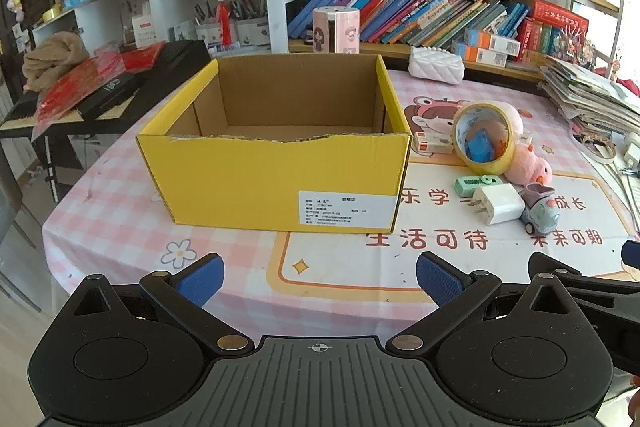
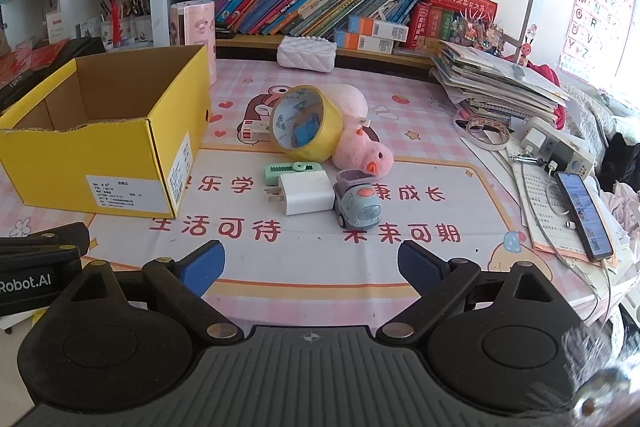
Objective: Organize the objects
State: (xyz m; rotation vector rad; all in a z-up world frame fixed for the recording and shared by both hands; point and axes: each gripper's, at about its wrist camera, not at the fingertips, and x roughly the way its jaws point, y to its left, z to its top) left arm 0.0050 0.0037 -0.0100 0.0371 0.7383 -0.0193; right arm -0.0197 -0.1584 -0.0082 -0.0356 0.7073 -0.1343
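Left wrist view: the left tongs (image 1: 318, 281) stand apart, empty, above the pink-checked table (image 1: 120, 227). Ahead sits the open yellow cardboard box (image 1: 276, 163), light and stiff, its white label too small to read.

Right wrist view: the right tongs (image 2: 311, 265) gape empty. Near them lie a white plug charger (image 2: 306, 191), hard and light, best pinched across its flat sides, and a soft pink plush duck (image 2: 362, 155). "Robot.AI" marks the other tool.
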